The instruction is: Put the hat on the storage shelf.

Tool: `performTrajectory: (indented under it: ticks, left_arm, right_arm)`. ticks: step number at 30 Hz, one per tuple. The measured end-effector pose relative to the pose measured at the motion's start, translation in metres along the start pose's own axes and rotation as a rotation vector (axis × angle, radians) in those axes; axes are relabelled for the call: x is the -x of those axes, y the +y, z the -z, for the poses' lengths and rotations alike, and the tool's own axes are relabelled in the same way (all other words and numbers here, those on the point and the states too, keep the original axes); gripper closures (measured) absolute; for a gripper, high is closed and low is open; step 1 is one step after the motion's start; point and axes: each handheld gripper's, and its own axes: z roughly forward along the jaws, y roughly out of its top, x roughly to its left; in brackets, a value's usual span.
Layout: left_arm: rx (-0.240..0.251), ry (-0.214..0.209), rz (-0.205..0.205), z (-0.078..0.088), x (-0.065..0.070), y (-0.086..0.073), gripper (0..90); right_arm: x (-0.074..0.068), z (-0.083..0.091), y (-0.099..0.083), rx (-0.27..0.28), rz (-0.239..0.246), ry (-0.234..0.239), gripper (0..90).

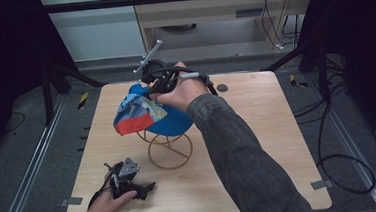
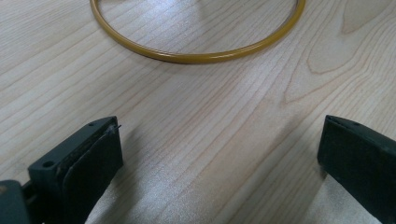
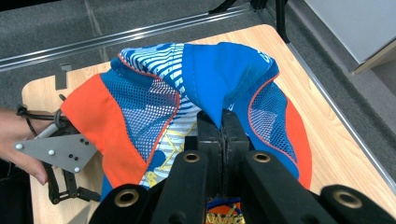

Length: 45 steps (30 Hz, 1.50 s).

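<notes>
Cap (image 1: 141, 114), blue/orange with mesh panels, sits on a gold wire stand (image 1: 169, 148) around the table's (image 1: 258, 131) middle, slightly toward the far edge; right gripper (image 1: 160, 83) has its jaws pressed together on a fold of the cap's blue fabric at the far side; left gripper (image 1: 131, 187) rests near the near-left corner, jaws spread wide, gripping nothing; stand's ring base just ahead of it.

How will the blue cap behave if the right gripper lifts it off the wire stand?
The cap looks floppy: its fabric folds where the right gripper pinches it, so it will probably sag. Its mesh panels suggest lightness. The wire stand looks slender and might tip if the cap snags.
</notes>
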Motion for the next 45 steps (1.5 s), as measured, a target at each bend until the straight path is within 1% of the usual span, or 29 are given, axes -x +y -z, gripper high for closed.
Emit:
performTrajectory:
  ticks: [14,26,38,42,45]
  left_arm:
    - [0.002,-0.002,0.0,0.0,0.0,0.0,0.0]
    - [0.002,-0.001,0.0,0.0,0.0,0.0,0.0]
    - [0.001,-0.002,0.0,0.0,0.0,0.0,0.0]
    - [0.002,-0.002,0.0,0.0,0.0,0.0,0.0]
    - [0.002,-0.002,0.0,0.0,0.0,0.0,0.0]
  right_arm:
    - [0.0,-0.002,-0.003,-0.002,-0.006,0.005,88.7]
    - [-0.001,-0.005,-0.004,-0.003,-0.01,0.013,85.3]
    - [0.003,0.002,-0.007,0.008,-0.028,0.004,82.1]
    - [0.005,0.005,-0.009,0.018,-0.04,-0.004,78.9]
    - [0.005,0.005,-0.01,0.019,-0.042,-0.002,77.2]
